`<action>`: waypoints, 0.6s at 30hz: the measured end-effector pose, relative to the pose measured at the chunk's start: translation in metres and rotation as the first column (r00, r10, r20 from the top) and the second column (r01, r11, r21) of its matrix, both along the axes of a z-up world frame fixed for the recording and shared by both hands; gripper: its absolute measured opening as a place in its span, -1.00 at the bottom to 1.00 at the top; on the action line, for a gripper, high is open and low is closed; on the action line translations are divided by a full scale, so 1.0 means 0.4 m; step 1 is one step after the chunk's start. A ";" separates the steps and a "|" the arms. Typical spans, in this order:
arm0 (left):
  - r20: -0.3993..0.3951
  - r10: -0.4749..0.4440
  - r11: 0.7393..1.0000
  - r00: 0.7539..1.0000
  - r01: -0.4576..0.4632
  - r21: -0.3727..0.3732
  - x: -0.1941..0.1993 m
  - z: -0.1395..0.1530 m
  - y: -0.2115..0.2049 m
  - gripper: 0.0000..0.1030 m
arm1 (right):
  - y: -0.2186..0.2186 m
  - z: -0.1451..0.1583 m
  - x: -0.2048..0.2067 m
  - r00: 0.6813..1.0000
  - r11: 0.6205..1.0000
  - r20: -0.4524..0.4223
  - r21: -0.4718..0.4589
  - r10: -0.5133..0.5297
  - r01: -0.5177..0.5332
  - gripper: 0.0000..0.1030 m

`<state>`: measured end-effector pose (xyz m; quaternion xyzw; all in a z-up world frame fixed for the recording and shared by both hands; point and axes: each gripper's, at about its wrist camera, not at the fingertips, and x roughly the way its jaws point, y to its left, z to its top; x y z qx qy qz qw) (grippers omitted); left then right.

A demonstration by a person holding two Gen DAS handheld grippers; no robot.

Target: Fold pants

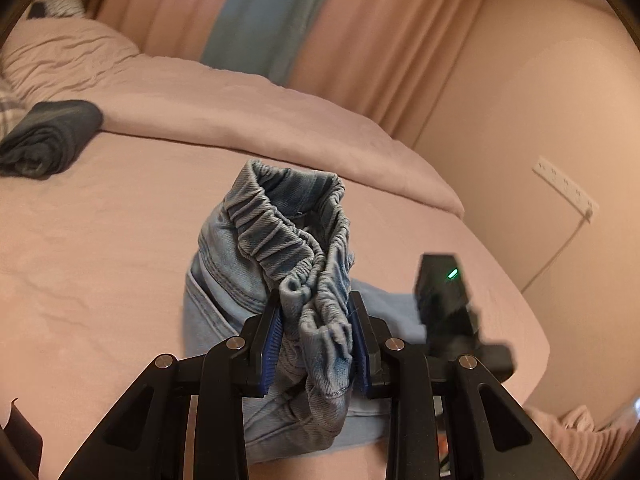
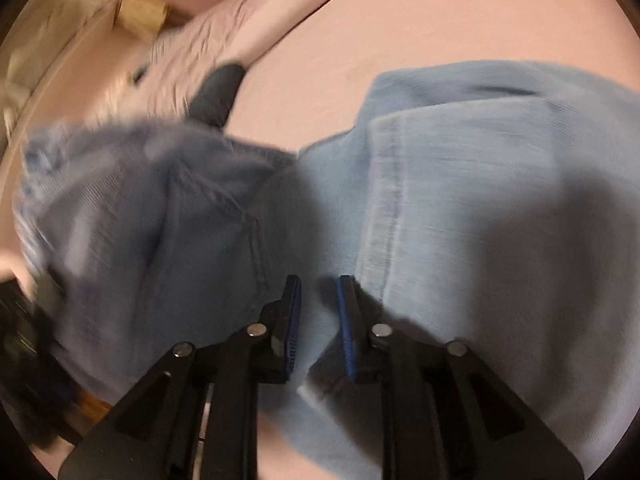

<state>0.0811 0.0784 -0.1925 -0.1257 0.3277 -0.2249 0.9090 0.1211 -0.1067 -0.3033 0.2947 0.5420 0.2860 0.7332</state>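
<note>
Light blue denim pants point(image 1: 224, 276) with a gathered elastic waistband point(image 1: 288, 232) lie on a pink bed. My left gripper point(image 1: 316, 320) is shut on the bunched waistband and holds it lifted above the bed. In the right wrist view the pants point(image 2: 460, 200) spread across the sheet, blurred by motion. My right gripper point(image 2: 319, 300) hovers just above the pants near a leg seam point(image 2: 384, 216), its jaws a little apart with nothing between them. The right gripper's black body point(image 1: 444, 300) shows in the left wrist view, right of the pants.
A dark folded garment point(image 1: 48, 140) lies on the bed at the far left; it also shows in the right wrist view point(image 2: 218, 92). A pink duvet point(image 1: 240, 108) is bunched along the back. Curtains point(image 1: 280, 20) and a wall point(image 1: 540, 120) stand behind the bed.
</note>
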 end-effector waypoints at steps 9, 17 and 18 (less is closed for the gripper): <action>-0.035 -0.047 0.997 0.998 0.049 0.053 0.012 -0.048 -0.047 -0.44 | -0.145 0.110 -0.029 0.988 0.936 -0.075 0.320 -0.133 0.150 0.72; -0.034 -0.074 0.993 0.997 0.077 0.093 0.003 -0.050 -0.066 -0.44 | -0.004 0.213 0.002 1.000 0.989 -0.006 0.147 -0.005 0.006 0.72; -0.037 -0.083 0.991 0.996 0.086 0.100 -0.001 -0.051 -0.071 -0.44 | 0.018 0.223 0.009 1.000 0.997 0.009 0.071 0.002 -0.003 0.68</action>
